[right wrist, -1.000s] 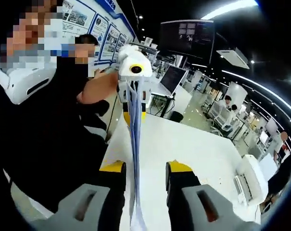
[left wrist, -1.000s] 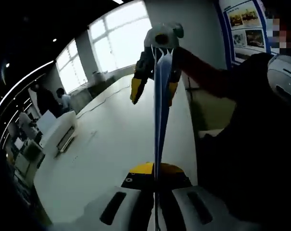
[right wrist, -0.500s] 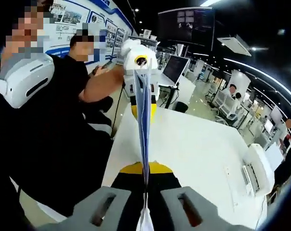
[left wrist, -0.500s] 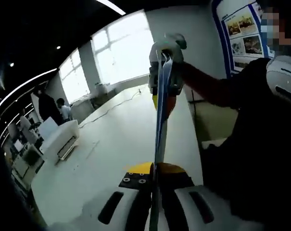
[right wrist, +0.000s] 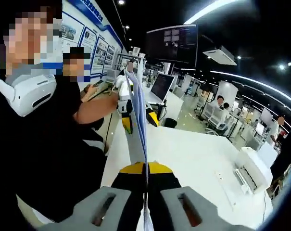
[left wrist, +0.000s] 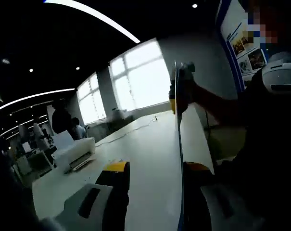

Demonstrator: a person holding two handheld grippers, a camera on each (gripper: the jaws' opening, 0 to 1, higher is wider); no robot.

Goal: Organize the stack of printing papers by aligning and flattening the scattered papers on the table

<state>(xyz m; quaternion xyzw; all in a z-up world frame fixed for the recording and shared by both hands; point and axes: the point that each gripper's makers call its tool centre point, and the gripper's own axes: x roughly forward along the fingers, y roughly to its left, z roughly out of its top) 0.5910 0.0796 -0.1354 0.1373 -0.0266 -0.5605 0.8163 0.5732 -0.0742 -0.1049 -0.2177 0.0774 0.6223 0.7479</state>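
Observation:
The stack of printing papers [left wrist: 178,144] is held edge-on above the white table [left wrist: 145,144], a thin bluish-white line between the two grippers. My left gripper [left wrist: 157,168] is open, with the paper edge close to its right jaw. At the far end my right gripper [left wrist: 180,94] clamps the stack. In the right gripper view the papers [right wrist: 138,125] rise from my right gripper [right wrist: 145,168], which is shut on them. The left gripper [right wrist: 139,118] straddles their far end with yellow tips apart.
A person in black with a white headset [right wrist: 25,91] stands close along the table's [right wrist: 193,154] edge. A white printer [right wrist: 251,168] sits on the table's other side, also as a white printer [left wrist: 75,154]. Other people and desks fill the room behind.
The left gripper's jaws have opened off the papers. The right gripper, open a second ago, has shut on the stack and stays shut. Both views have tilted upward.

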